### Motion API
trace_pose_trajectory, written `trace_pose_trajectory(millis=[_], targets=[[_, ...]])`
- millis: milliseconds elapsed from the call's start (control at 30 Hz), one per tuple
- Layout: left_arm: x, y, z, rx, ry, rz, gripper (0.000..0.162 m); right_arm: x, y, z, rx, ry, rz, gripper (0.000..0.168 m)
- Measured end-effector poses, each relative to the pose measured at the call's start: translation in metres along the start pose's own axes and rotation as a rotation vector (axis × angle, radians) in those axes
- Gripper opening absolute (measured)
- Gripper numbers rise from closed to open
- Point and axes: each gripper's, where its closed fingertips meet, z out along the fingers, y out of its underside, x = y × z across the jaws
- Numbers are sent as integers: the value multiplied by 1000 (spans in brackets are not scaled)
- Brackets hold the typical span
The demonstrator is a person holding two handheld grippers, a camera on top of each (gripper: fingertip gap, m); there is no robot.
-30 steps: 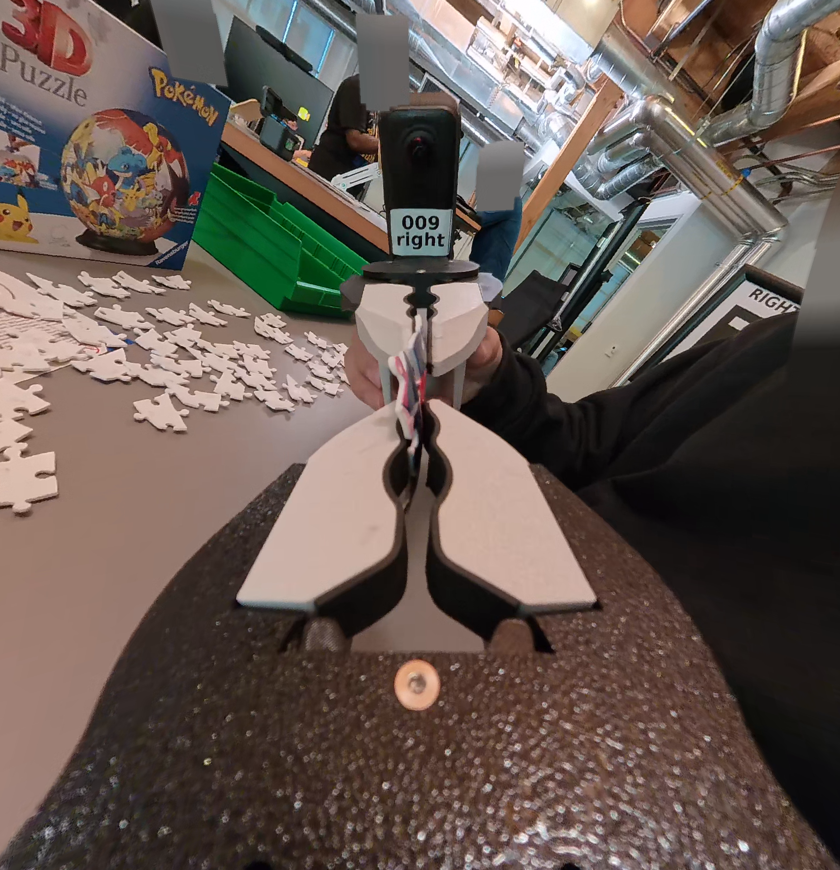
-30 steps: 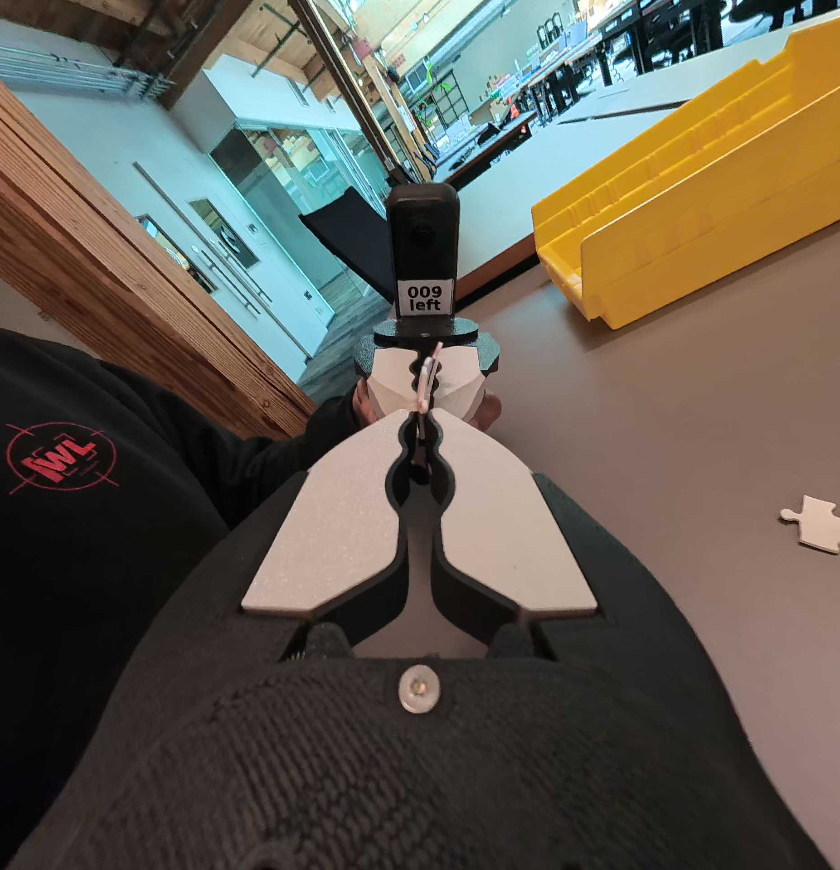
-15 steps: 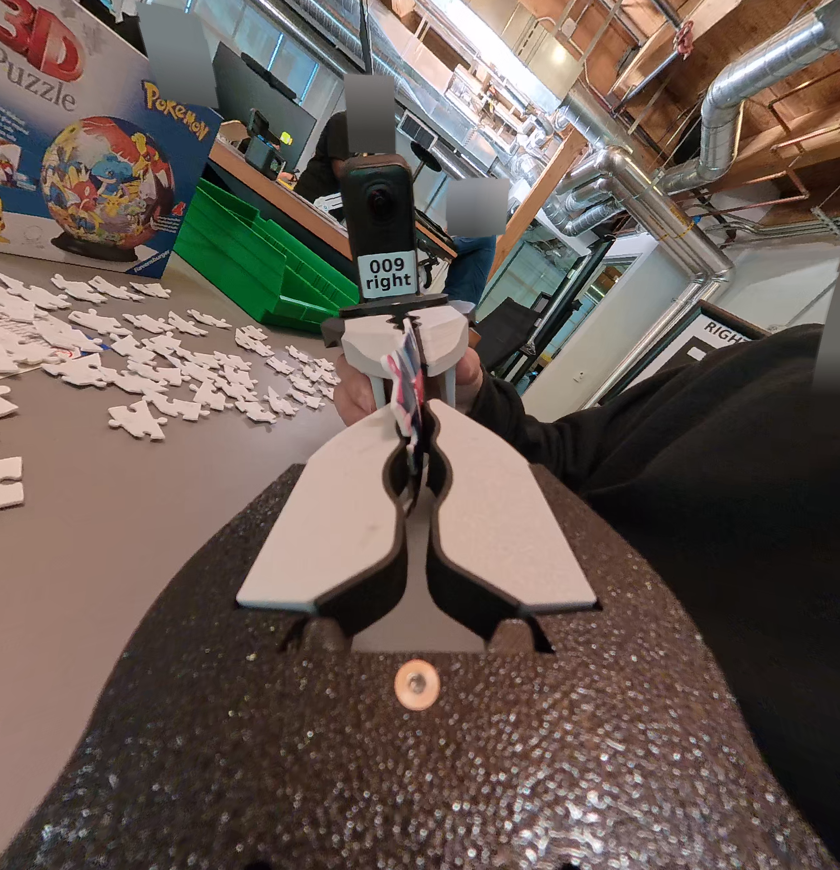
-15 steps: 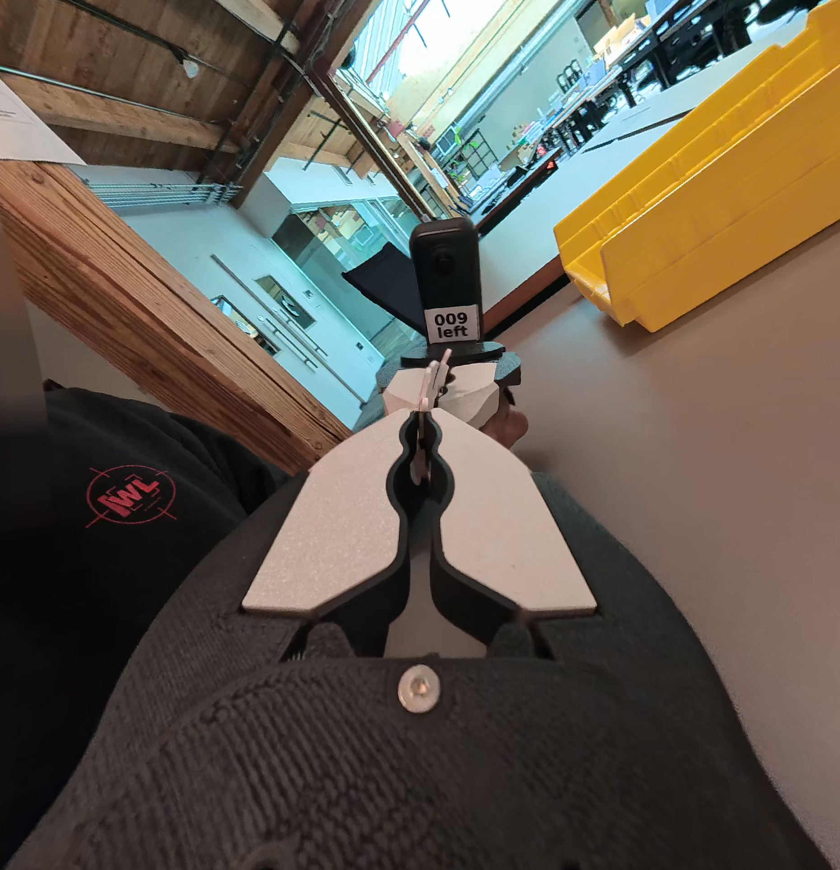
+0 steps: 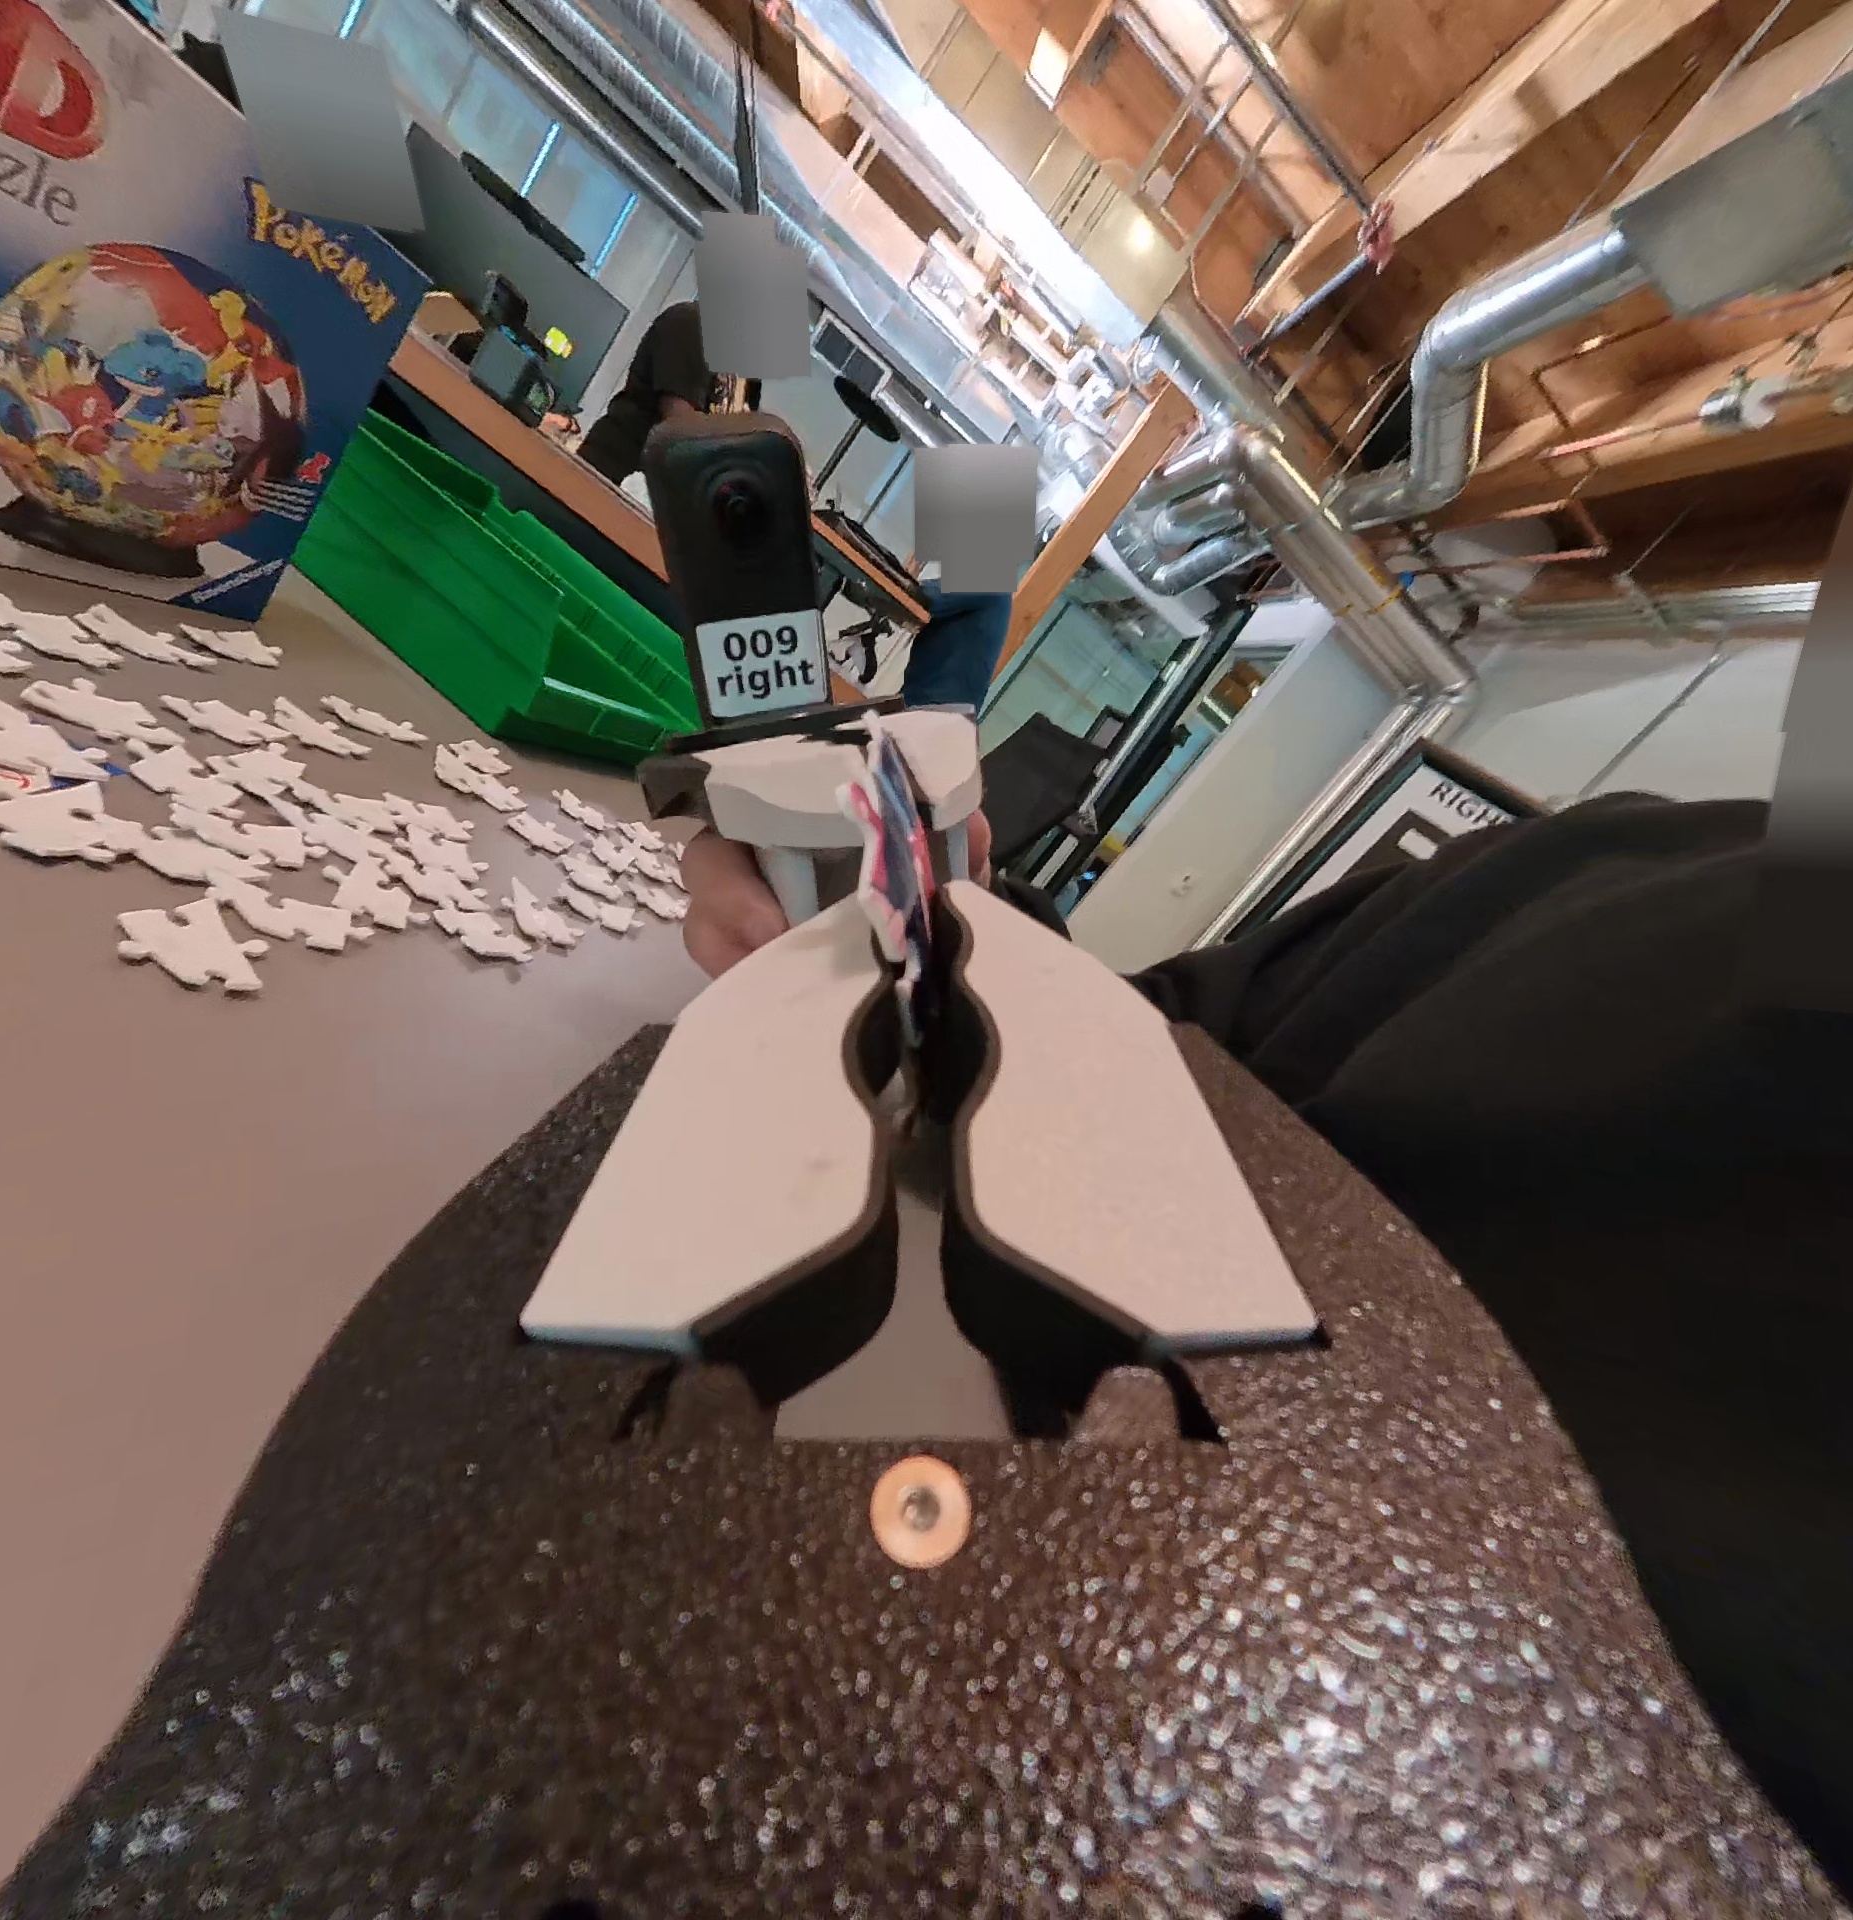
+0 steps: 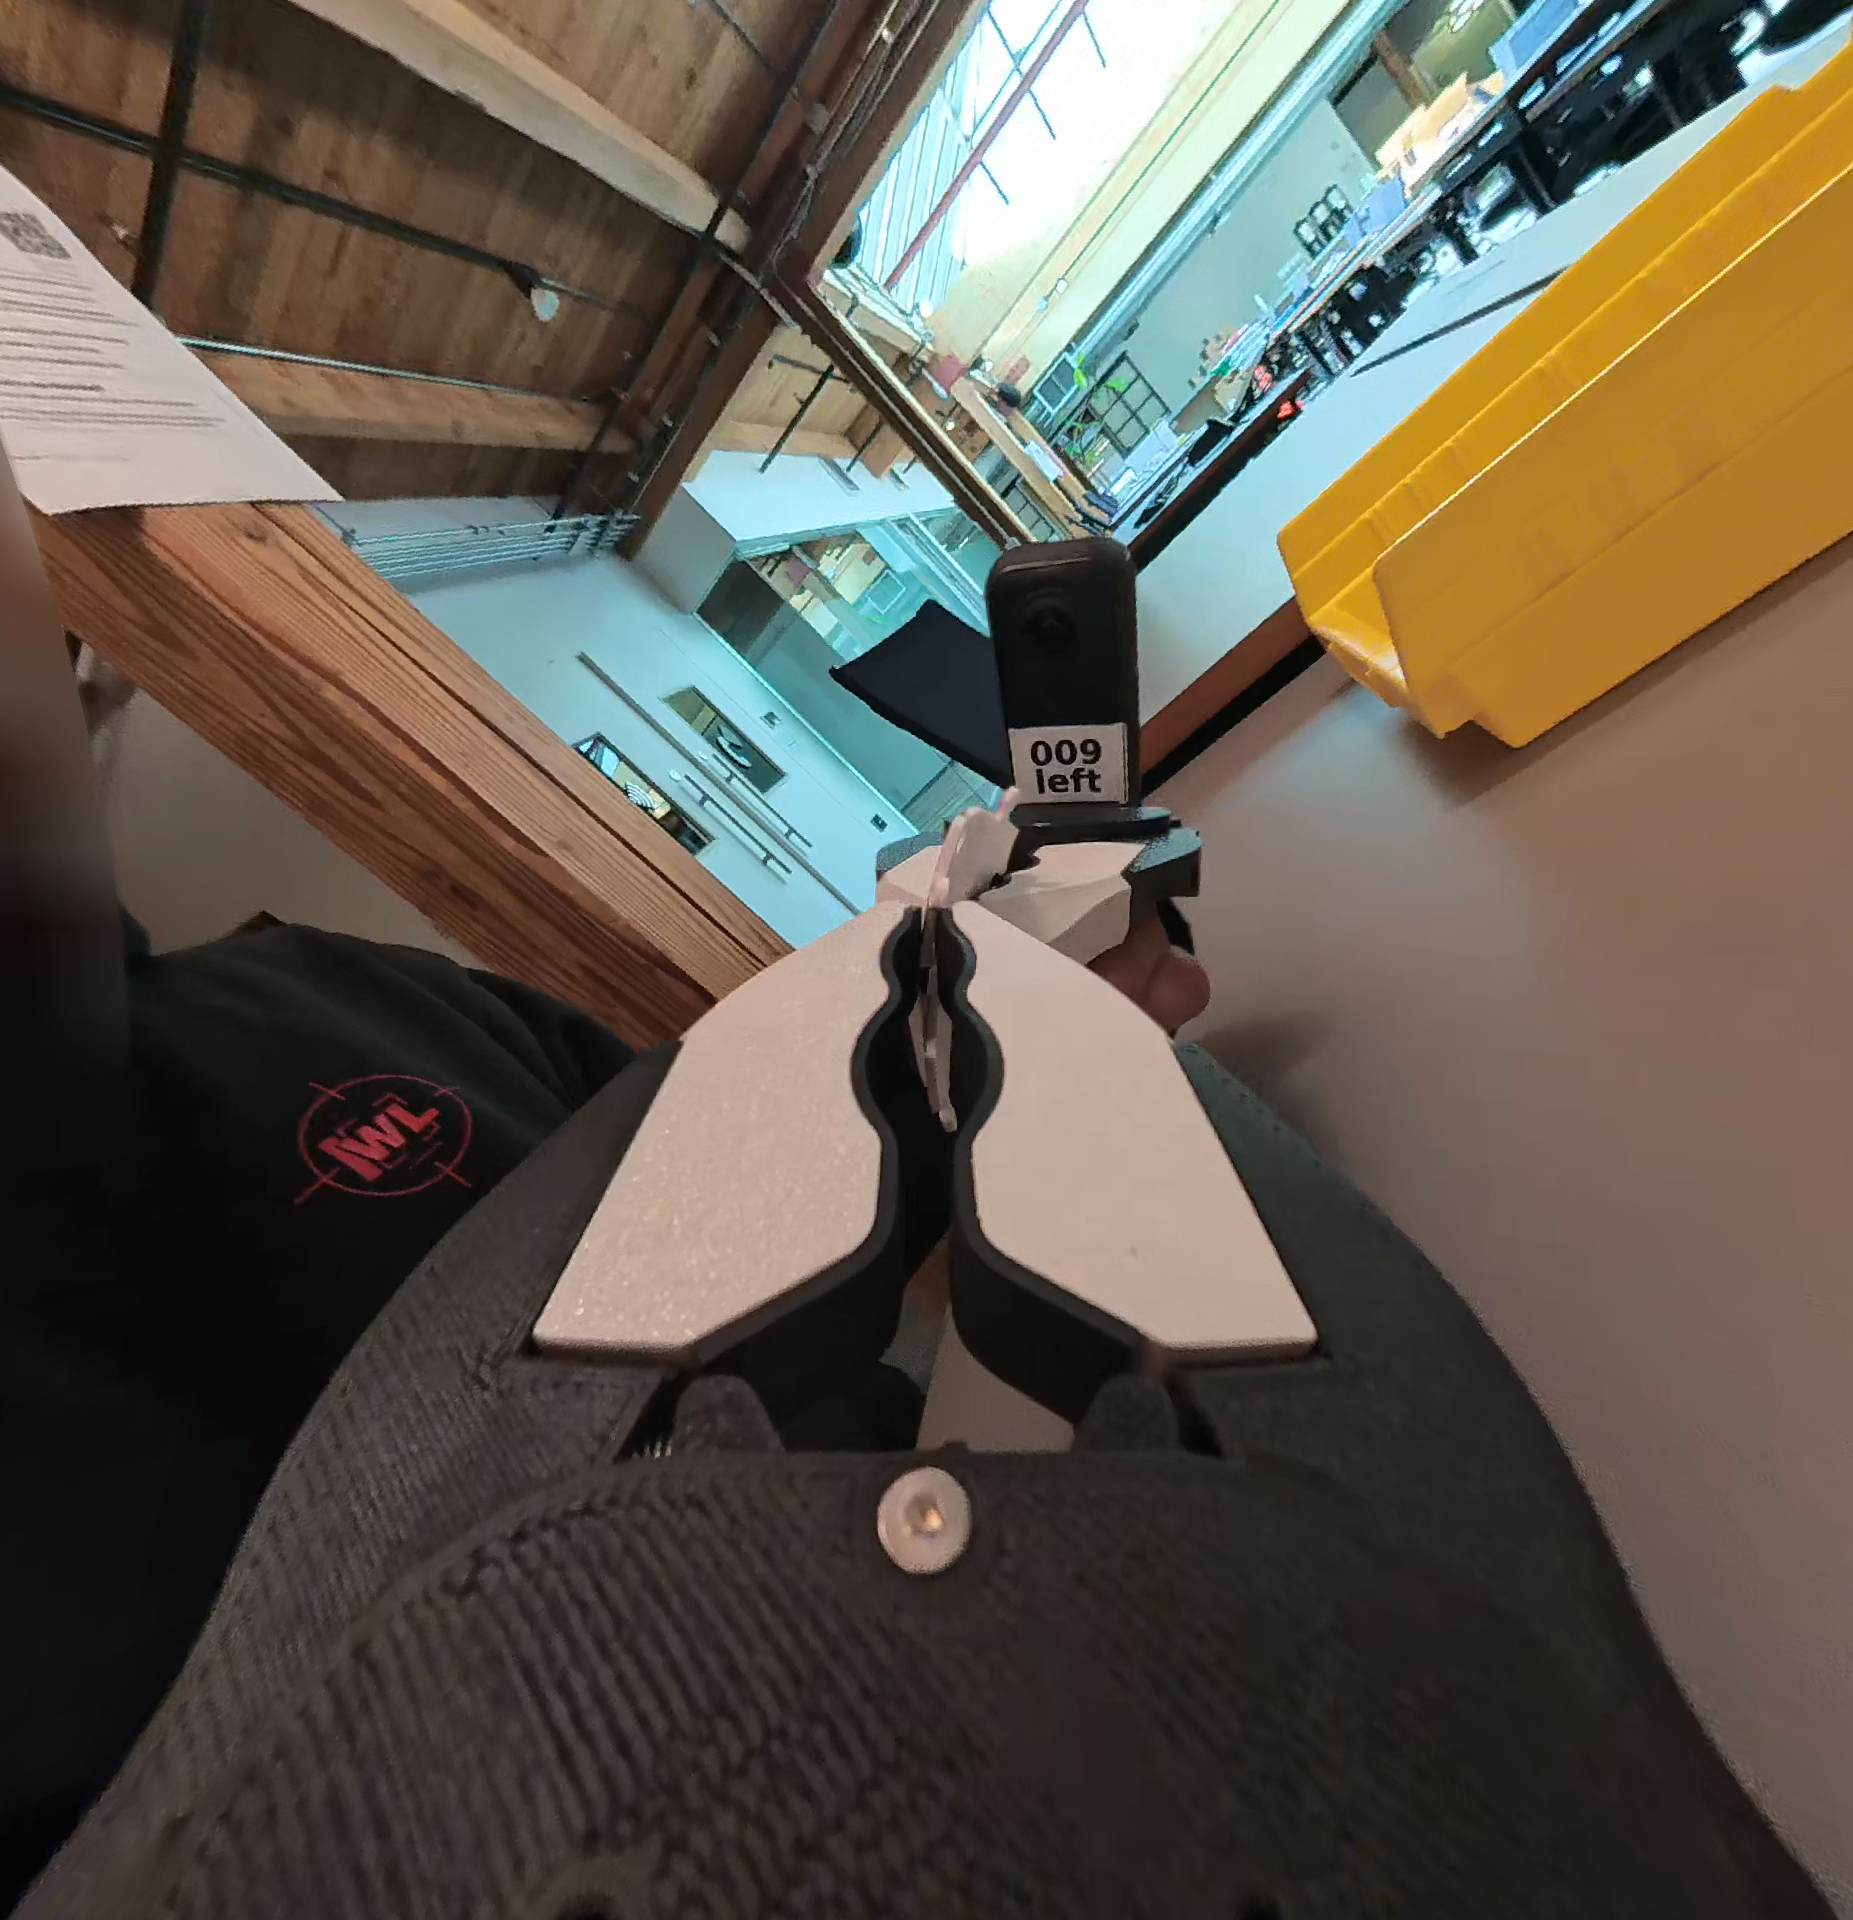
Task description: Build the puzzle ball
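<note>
Puzzle pieces [image 5: 899,883] sit pinched edge-on between the tips of both my tools, held up above the grey table [image 5: 278,1091]. My left gripper [image 5: 927,956] is closed to a narrow slit on the near end of this small printed cluster, whose red, blue and white face shows in the left wrist view. My right gripper [image 6: 930,925] is likewise clamped narrow on it from the opposite side, and from there I see only the plain white backs [image 6: 969,847] sticking up past my fingertips. The two tools point at each other almost nose to nose, with the pieces tilted a little off upright between them. Loose white puzzle pieces [image 5: 309,842] lie scattered face down on the table to my left, well apart from what I hold. Behind them stands the puzzle box [image 5: 143,416] with green bins [image 5: 486,623] just beside it. Yellow bins [image 6: 1628,447] rest on the table at the far side in the right wrist view.
</note>
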Motion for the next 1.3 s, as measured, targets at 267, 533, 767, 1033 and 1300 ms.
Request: trace_pose_trajectory(millis=[267,533,767,1033,1300], targets=[[-5,0,2,27,19,-118,2,5,0,-3,2,17,41,3],[-13,1,0,16,-50,-130,2,14,2,-6,-87,155,-52,3],[-15,-1,0,8,-107,-78,1,10,-2,-4,-21,159,22,3],[-7,-4,2,34,-34,-91,2,5,-4,-4,45,66,49,3],[3,-10,3,49,-2,-35,9,-5,-8,-4,71,-8,63,2]])
